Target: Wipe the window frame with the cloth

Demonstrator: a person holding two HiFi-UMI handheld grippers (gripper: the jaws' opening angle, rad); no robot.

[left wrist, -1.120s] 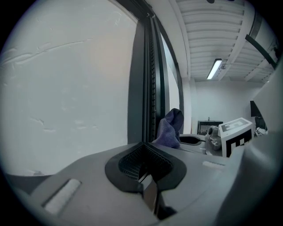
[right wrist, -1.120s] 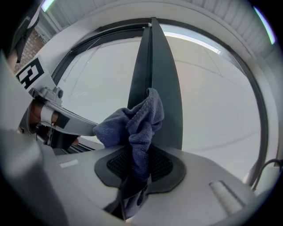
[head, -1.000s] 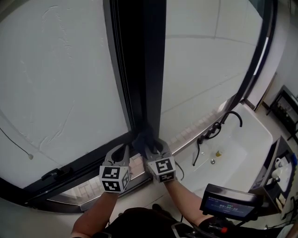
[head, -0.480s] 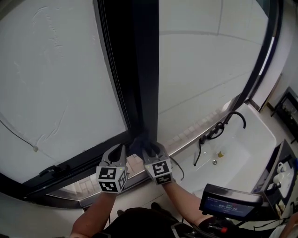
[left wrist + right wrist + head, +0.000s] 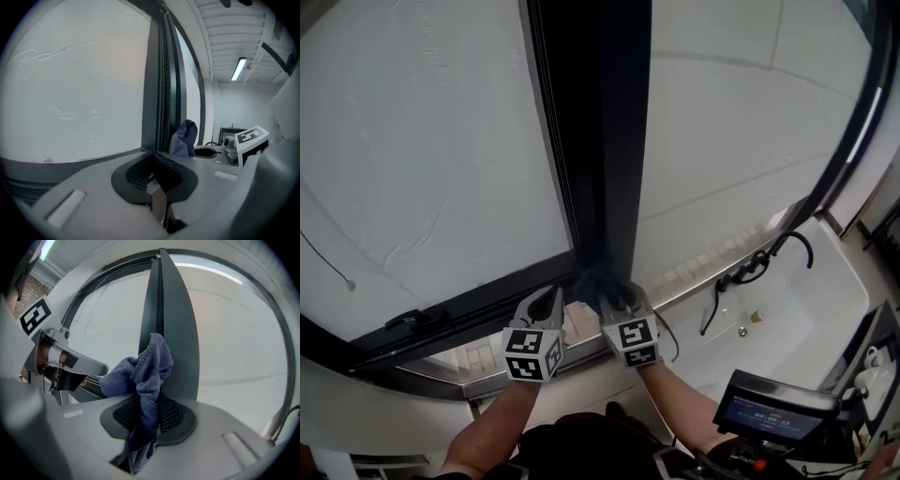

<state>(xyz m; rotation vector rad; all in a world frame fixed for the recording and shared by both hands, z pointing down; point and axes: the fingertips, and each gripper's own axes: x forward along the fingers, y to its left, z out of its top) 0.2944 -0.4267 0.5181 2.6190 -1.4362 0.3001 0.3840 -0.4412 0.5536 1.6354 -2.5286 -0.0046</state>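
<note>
A dark vertical window frame post point(image 5: 605, 141) runs up between two frosted panes. My right gripper point(image 5: 614, 296) is shut on a blue cloth point(image 5: 145, 376), which bunches up against the foot of the post point(image 5: 171, 333). The cloth point(image 5: 598, 279) shows as a dark wad where the post meets the lower rail point(image 5: 478, 305). My left gripper point(image 5: 546, 305) hovers just left of it, near the lower rail, shut with nothing between its jaws. In the left gripper view the cloth point(image 5: 184, 138) stands to the right, beside the post point(image 5: 159, 93).
A white sink point(image 5: 787, 309) with a black tap point(image 5: 778, 253) lies to the right below the window. A device with a lit screen point(image 5: 773, 412) sits near my right arm. A thin cable point(image 5: 328, 262) hangs on the left pane.
Both grippers stay at the foot of the post with the cloth pressed there. The head view has shifted a little, so the post now sits further right.
</note>
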